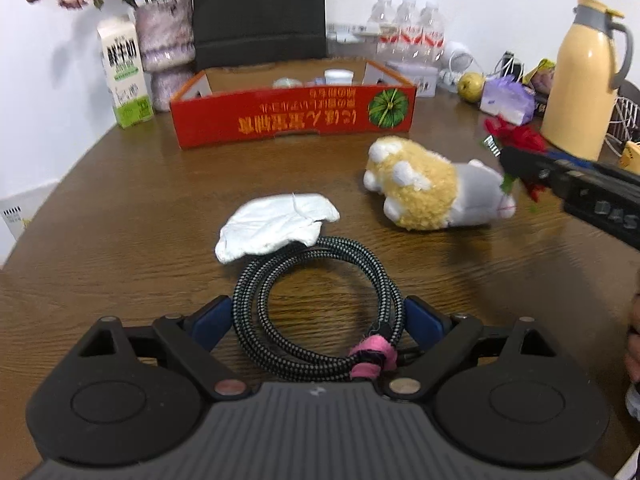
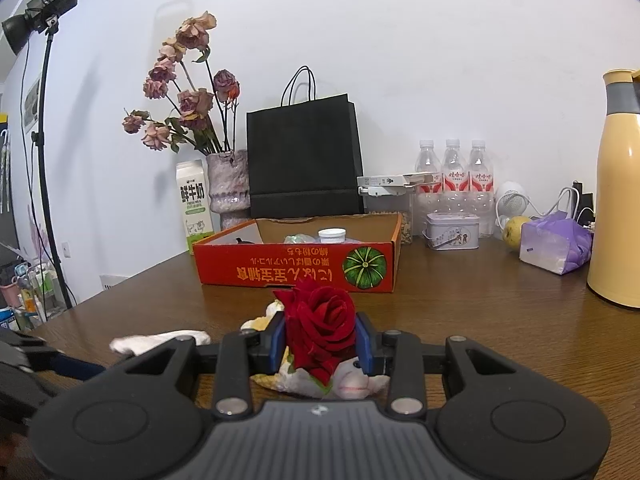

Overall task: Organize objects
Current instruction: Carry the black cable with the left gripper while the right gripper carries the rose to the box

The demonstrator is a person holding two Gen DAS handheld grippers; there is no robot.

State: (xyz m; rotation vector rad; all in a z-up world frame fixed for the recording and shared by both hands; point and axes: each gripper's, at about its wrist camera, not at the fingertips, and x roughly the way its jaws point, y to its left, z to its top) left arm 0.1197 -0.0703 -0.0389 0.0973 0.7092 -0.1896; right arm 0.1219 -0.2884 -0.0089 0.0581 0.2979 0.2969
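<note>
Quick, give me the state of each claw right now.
Left claw: open, its jaws either side of the coiled cable, not pressing it.
Right claw: shut on the red rose.

— Readable text, item by item?
— Milk carton [image 2: 195,207]: "鲜牛奶", with "FRESH MILK" in small print below. Red cardboard box [image 2: 296,268]: yellow lettering, upside down, not legible. Water bottles [image 2: 456,178]: red labels, characters too small. Studio light [image 2: 44,2]: "300".
</note>
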